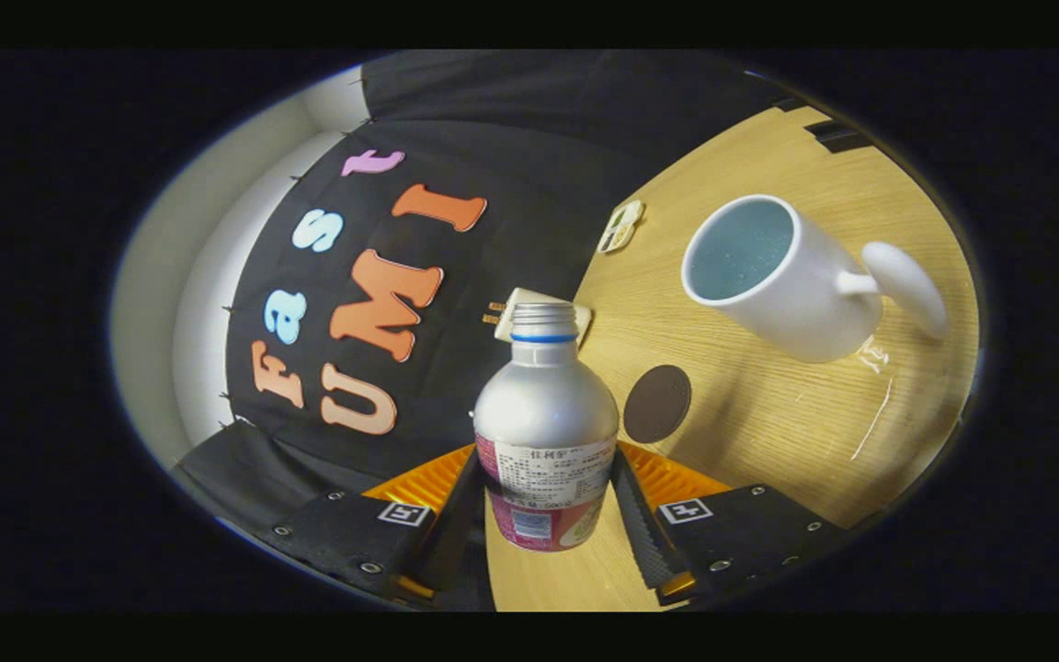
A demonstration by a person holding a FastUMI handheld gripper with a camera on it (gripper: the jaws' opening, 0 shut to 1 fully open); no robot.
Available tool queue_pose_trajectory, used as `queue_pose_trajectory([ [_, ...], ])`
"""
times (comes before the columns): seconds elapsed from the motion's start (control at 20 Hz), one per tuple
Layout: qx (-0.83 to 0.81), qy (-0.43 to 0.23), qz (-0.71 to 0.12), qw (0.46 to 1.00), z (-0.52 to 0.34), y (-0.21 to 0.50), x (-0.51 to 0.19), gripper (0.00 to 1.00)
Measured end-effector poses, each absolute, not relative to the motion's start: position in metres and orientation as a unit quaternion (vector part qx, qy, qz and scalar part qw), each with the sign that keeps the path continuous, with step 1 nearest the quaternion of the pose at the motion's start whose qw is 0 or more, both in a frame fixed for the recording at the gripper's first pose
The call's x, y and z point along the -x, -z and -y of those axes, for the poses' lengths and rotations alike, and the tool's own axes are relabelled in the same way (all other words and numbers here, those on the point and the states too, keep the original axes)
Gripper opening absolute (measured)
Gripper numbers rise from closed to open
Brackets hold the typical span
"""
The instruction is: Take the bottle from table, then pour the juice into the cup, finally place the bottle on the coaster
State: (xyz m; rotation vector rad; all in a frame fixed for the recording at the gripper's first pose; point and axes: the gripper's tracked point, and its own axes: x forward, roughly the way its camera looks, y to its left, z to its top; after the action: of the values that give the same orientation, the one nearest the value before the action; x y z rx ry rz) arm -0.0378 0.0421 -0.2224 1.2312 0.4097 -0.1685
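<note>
Both fingers of the gripper [543,515] pinch the uncapped silver metal bottle [545,432]; pouring is next, needing its mouth swung over the white ceramic cup [773,280] beyond them.

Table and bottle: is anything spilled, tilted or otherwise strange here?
No spill shows on the table. The bottle has no cap and is gripped between both fingers of the tool. The whole scene looks slanted, so the tool seems tilted. The cup and the coaster look normal.
</note>
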Motion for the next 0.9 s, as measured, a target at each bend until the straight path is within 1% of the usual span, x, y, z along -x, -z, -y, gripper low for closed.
queue_pose_trajectory([
  [0.4,-0.646,0.112,-0.172,0.735,-0.027,0.220,0.038,0.75],
  [0.9,-0.720,0.125,-0.148,0.667,-0.019,0.212,0.027,0.75],
])
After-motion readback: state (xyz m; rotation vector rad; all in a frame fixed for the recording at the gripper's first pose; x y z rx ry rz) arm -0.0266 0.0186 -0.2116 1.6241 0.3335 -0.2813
